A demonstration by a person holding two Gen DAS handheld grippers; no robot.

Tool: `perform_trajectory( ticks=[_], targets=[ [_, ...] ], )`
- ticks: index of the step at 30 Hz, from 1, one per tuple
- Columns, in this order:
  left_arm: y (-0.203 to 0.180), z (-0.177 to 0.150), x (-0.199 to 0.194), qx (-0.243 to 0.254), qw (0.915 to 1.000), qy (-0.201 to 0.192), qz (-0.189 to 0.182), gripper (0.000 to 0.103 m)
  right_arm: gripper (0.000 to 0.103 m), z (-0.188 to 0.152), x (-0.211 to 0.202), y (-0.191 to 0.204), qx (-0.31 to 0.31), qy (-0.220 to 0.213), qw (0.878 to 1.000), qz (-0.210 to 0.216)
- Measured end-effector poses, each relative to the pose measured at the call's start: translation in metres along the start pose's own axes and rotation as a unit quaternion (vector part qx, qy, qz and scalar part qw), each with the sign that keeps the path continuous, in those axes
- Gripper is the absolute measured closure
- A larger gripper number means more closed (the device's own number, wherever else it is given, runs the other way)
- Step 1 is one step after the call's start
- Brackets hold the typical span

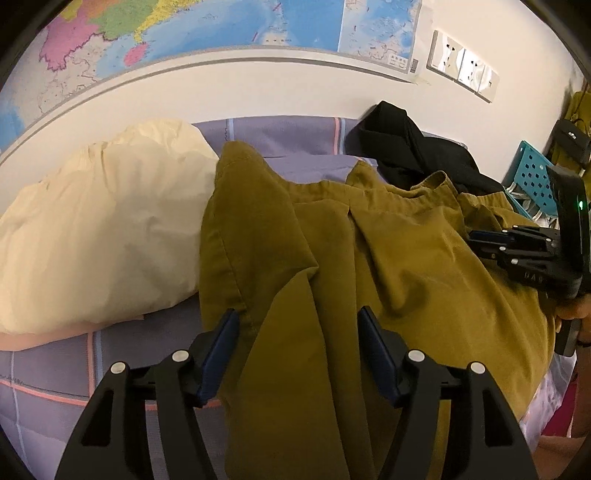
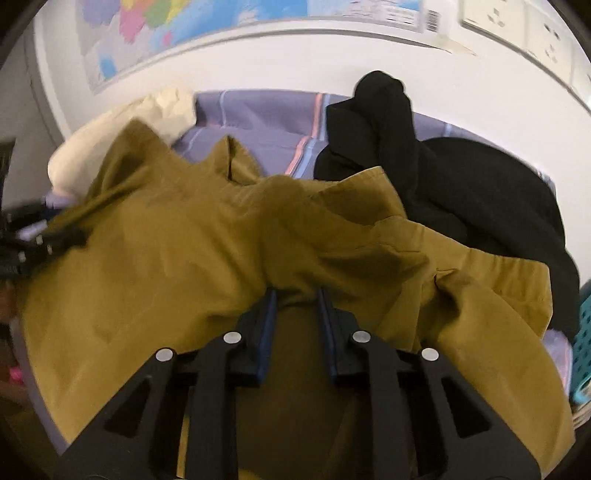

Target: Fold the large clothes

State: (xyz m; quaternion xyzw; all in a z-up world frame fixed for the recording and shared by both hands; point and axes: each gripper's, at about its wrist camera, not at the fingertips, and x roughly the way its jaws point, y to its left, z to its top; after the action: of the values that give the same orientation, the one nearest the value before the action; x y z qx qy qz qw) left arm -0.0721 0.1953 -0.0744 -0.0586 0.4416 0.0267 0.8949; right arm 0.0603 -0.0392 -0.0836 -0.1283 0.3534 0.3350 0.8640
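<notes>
Your left gripper (image 1: 297, 325) is open. Its two blue pads (image 1: 221, 354) stand far apart, and the mustard-yellow shirt (image 1: 369, 258) lies under and between them, but the pads do not squeeze it. A long fold of the shirt runs down between the fingers toward the near edge of the bed (image 1: 55, 398).

Your right gripper (image 2: 295, 299) has its pads close together, with a small gap left. The tips poke in under a raised fold of the shirt (image 2: 184, 258). You cannot tell from here if the pads pinch the cloth or only sit beside it. In the left wrist view, your right gripper (image 1: 476, 236) comes in from the right side, low over the shirt's edge.

The shirt is spread out, wrinkled, across the middle of the bed, which has a purple sheet with pink and blue lines. Its collar end points toward the far edge of the bed by the wall.

A cream pillow (image 1: 99, 221) sits at the far left of the bed, touching the shirt's left side. A heap of black clothes (image 2: 443, 177) sits at the far right, and the shirt's right edge lies against it. A blue basket (image 1: 532, 173) with holes peeks in at the right. A colourful map (image 1: 221, 29) hangs on the wall above the bed, with white wall sockets (image 1: 461, 66) to its right.
</notes>
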Motion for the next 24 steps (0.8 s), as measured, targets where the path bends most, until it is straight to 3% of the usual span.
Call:
perform_trajectory(
  ticks=[6,8,14,16,18,21,24],
  targets=[
    [-0.005,-0.006,-0.017,0.012,0.9995,-0.019,0.024,0.036,0.048,-0.016,-0.060,-0.009,0.028,-0.071,0.997,0.024],
    [-0.008,-0.009,-0.025,0.017,0.9991,-0.029,0.026,0.035,0.045,-0.026,-0.080,-0.013,0.038,-0.091,0.995,0.030],
    [-0.012,-0.018,-0.036,0.021,0.9985,-0.040,0.030,0.035,0.045,-0.065,-0.109,-0.026,0.060,-0.096,0.993,0.045],
    [-0.010,-0.021,-0.030,0.016,0.9990,-0.032,0.027,0.035,0.046,-0.078,-0.104,-0.034,0.073,-0.085,0.993,0.032],
    [-0.004,-0.024,-0.021,0.003,0.9994,-0.021,0.028,0.035,0.061,-0.087,-0.091,-0.048,0.092,-0.075,0.993,0.027],
    [0.012,-0.027,-0.009,-0.040,0.9992,-0.005,0.000,0.034,0.061,-0.090,-0.077,-0.064,0.125,-0.084,0.987,0.049],
    [0.012,-0.029,-0.008,-0.034,0.9993,-0.010,0.008,0.027,0.059,-0.085,-0.066,-0.064,0.133,-0.080,0.987,0.039]
  ],
)
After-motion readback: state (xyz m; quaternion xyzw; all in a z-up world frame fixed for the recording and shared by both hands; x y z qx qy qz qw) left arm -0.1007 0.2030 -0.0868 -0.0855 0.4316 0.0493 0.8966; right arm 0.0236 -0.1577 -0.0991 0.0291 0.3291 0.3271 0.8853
